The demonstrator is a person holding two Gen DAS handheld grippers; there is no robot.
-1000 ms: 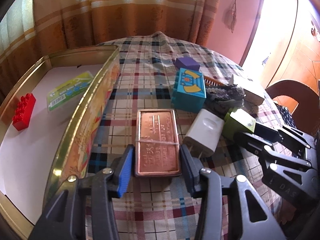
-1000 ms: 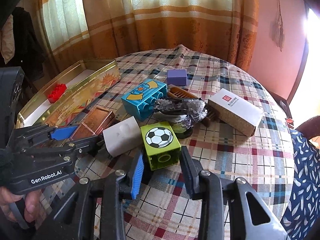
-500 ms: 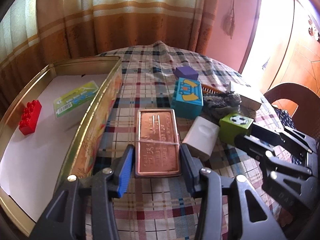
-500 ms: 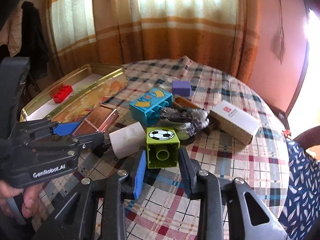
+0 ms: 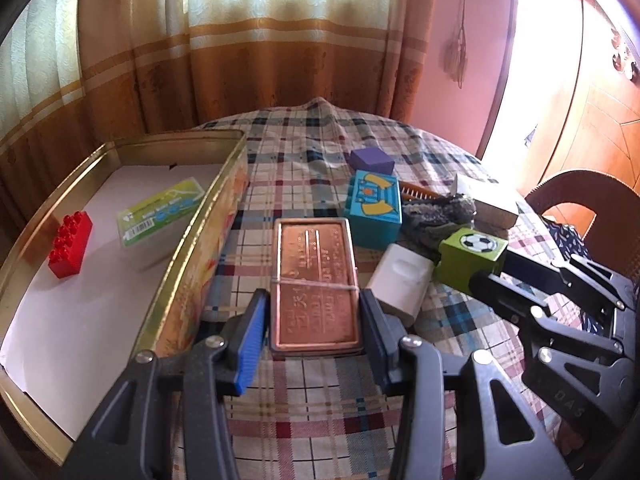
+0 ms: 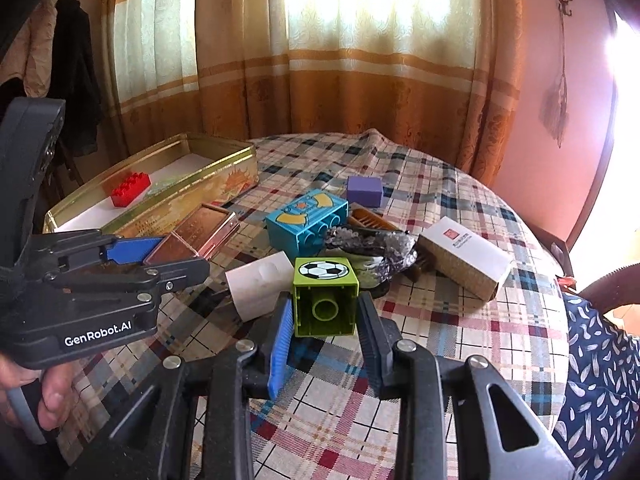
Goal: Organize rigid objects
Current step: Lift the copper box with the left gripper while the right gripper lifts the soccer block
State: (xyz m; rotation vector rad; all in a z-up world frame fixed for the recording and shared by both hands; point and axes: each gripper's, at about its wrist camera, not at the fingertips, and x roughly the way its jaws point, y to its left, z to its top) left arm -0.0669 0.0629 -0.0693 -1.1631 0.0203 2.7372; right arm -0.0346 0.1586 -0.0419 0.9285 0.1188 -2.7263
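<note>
Gripping a copper-coloured flat tin (image 5: 314, 288) between its jaws, the left gripper (image 5: 313, 322) points forward and slightly down over the plaid-covered desk (image 5: 320, 412), the tin's far end tipped up off the cloth in the right wrist view. At far left the open gold tin tray (image 5: 200, 236) holds a red brick (image 5: 70, 245) and a green card (image 5: 160, 210) on its white liner. Just right of the copper tin lies a white charger block (image 5: 402, 278), with a blue printed brick (image 5: 374, 210) and a purple cube (image 5: 371, 161) beyond it. Further right, the right gripper (image 6: 324, 336) reaches in level, its jaws closed narrowly on a green football block (image 6: 325, 298) held clear of the cloth, hollow underside facing the camera. A dark sequinned bundle (image 6: 370, 246) and a white carton (image 6: 464, 258) sit behind it; a bare hand (image 6: 38, 396) shows at the left gripper's handle. Compared with a second ago, the green block has risen from the desk and turned its open base toward the lens, while the copper tin has lifted at its far end and both views have climbed, showing more curtain.
</note>
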